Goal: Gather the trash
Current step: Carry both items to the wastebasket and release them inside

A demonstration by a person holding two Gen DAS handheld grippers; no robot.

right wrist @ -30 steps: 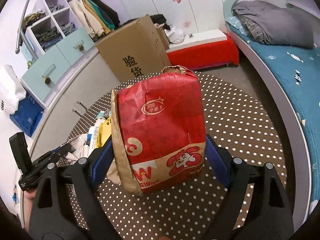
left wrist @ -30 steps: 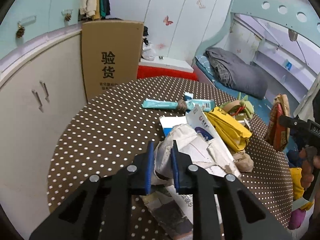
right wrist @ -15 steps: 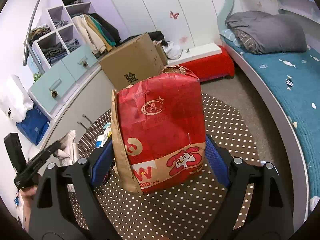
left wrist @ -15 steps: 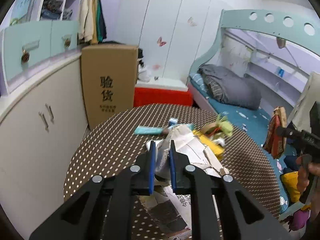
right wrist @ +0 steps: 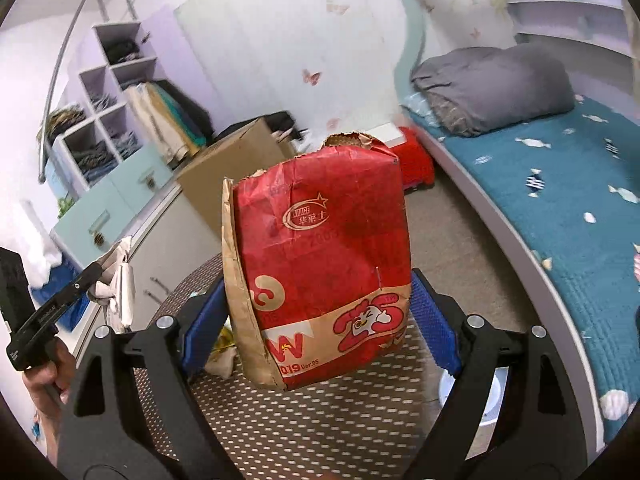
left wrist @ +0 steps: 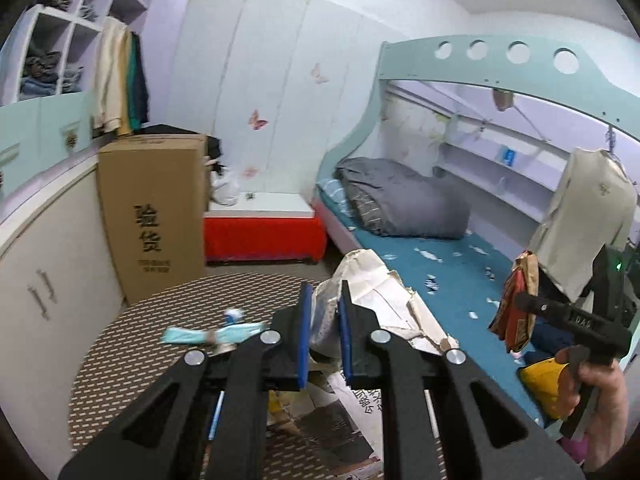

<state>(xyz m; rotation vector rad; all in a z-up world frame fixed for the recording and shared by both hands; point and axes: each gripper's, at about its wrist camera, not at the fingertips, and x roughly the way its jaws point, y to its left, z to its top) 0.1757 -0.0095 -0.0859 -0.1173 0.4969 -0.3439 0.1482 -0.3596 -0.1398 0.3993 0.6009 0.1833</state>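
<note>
A cardboard box [left wrist: 154,216] stands behind the table [left wrist: 132,344] (left of the bed [left wrist: 432,264]).

The left gripper [left wrist: 324,320] points forward and slightly downward, its black fingers with blue pads [left wrist: 305,336] nearly together, pinching a crumpled white paper wrapper [left wrist: 372,292]. A bare hand [right wrist: 48,380] grasps its black handle from below. The right gripper [right wrist: 320,320] also tilts downward, its jaws spread wide, blue pads [right wrist: 202,330] pressing both sides of an upright red and brown paper bag [right wrist: 320,256]. Another hand [left wrist: 596,388] wraps its trigger handle.
</note>
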